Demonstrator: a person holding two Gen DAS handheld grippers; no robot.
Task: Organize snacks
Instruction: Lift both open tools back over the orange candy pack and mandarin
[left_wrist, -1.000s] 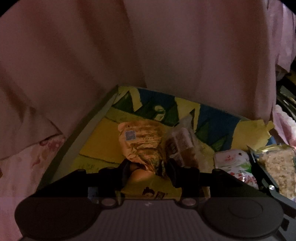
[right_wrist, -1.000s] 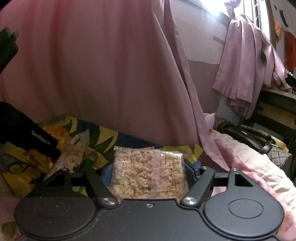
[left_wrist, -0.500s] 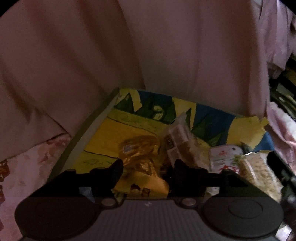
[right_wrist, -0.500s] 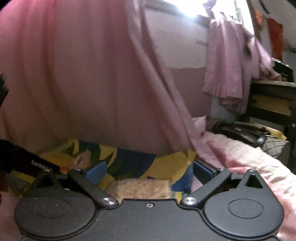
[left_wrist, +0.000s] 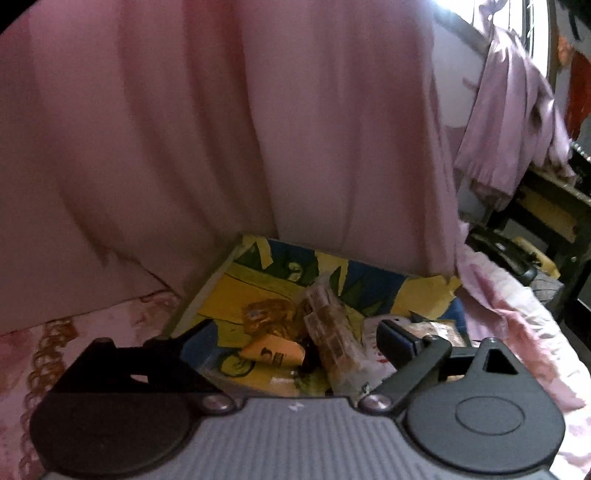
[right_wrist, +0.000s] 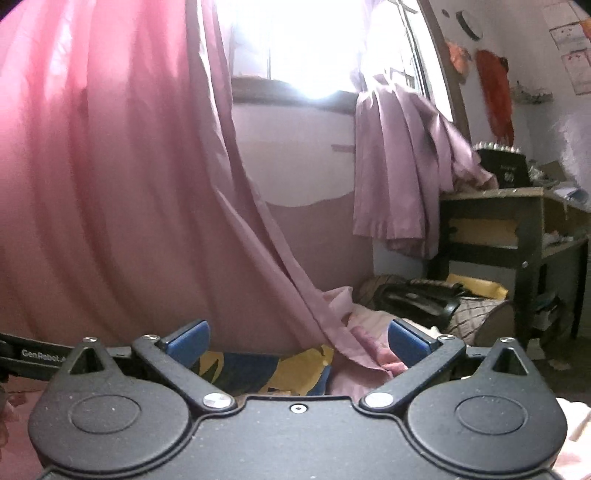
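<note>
Both grippers are spread wide w/ nothing held, so drop your left gripper (left_wrist: 291, 338) onto the snack packs (left_wrist: 325, 332) piled on the yellow-blue box (left_wrist: 421, 295), pick one pack's edge, and tilt your right gripper (right_wrist: 297, 338) down, as it's aimed at the curtain (right_wrist: 122, 177).

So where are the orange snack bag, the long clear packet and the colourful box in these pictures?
orange snack bag (left_wrist: 271, 314): left wrist view, on its crinkled upper face.
long clear packet (left_wrist: 330, 332): left wrist view, on its middle, lying beside the orange bag.
colourful box (left_wrist: 373, 286): left wrist view, on its bare blue back wall.
</note>
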